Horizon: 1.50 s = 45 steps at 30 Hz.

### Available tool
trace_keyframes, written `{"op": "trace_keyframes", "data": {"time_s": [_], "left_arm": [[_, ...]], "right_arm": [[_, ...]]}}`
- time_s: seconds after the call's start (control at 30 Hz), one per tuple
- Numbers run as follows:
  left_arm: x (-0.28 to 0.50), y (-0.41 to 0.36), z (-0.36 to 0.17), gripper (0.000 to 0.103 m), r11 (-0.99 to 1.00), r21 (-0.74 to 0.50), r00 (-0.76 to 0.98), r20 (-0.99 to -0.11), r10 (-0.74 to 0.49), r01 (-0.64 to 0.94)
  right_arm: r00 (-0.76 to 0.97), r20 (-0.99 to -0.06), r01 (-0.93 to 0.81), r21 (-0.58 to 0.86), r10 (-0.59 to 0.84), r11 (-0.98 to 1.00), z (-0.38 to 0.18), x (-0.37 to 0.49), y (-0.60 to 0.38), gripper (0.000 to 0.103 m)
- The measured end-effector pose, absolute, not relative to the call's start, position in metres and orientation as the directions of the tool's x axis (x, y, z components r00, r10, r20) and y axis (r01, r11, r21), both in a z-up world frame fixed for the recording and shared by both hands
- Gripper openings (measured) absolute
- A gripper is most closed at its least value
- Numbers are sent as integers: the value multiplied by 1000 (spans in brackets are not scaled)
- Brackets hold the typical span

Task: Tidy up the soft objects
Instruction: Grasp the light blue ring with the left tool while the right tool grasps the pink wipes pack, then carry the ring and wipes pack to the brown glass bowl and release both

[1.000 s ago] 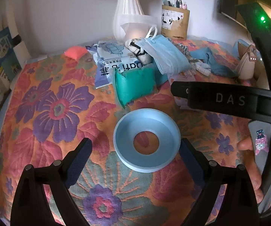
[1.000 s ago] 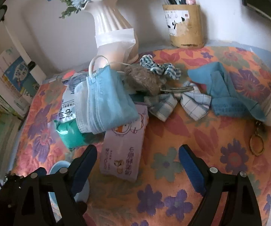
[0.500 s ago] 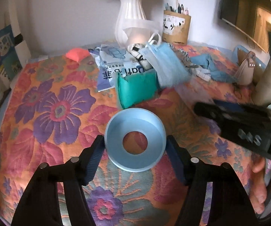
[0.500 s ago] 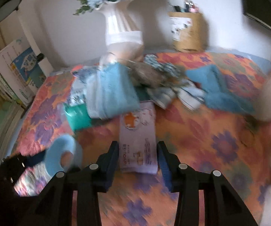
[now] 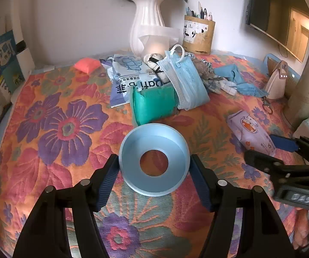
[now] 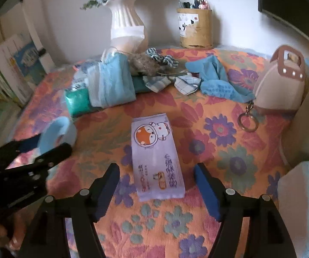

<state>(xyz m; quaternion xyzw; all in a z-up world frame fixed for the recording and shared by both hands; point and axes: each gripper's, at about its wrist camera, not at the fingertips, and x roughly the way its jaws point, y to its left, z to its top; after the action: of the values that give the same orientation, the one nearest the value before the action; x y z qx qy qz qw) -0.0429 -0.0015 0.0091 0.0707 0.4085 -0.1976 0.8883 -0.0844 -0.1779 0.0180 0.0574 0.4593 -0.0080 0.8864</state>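
Left wrist view: the left claw [image 5: 154, 169] points steeply down, its pads pressed on both sides of a pale blue ring [image 5: 154, 159] tilted on the floral desk [image 5: 53, 133]. Right of it, the right claw [image 6: 157, 188] points steeply down with its jaws opening, astride the near end of a lilac tissue pack [image 6: 156, 152] printed with a cartoon fox; the pads stand clear. "DAS" [image 5: 301, 198] marks its body. Farther off, a "Dafi" packet [image 5: 133, 81] lies beneath a blue mask [image 5: 186, 81] and a green pouch [image 5: 154, 103].

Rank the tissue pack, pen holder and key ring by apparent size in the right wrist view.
1. Tissue pack, though it lies nearest the camera, which inflates it.
2. Pen holder.
3. Key ring.
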Motion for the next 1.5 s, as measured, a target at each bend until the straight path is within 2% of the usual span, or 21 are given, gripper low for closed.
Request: {"op": "trace_keyframes", "data": {"time_s": [0.17, 0.3, 0.37, 0.97, 1.1, 1.3, 1.4, 1.5], "left_arm": [[-43, -4, 7, 64, 912, -19, 581, -766, -276, 409], [-42, -7, 6, 65, 912, -1, 578, -773, -261, 411], [-41, -7, 5, 65, 911, -5, 574, -776, -263, 412], [-41, -7, 5, 65, 911, -7, 575, -774, -266, 412], [-45, -8, 9, 64, 904, -6, 588, -758, -283, 428], [-66, -16, 20, 64, 883, 45, 632, -716, -297, 466], [-77, -18, 31, 64, 870, -20, 616, -698, -364, 492], [-90, -26, 44, 64, 857, -25, 620, -680, -392, 515]], "right_arm": [[572, -818, 83, -12, -57, 997, 16, -82, -163, 68], [585, -808, 96, -15, -68, 995, 17, -89, -164, 50], [587, -806, 107, -21, -81, 994, 18, -91, -164, 48], [588, -804, 108, -31, -89, 994, 18, -91, -162, 48], [595, -800, 103, -24, -81, 994, 19, -93, -162, 42], [607, -795, 83, 79, 13, 993, 20, -117, -165, 42], [609, -791, 76, 139, 64, 987, 26, -132, -168, 42], [610, -788, 101, 179, 82, 979, 38, -144, -180, 42]]}}
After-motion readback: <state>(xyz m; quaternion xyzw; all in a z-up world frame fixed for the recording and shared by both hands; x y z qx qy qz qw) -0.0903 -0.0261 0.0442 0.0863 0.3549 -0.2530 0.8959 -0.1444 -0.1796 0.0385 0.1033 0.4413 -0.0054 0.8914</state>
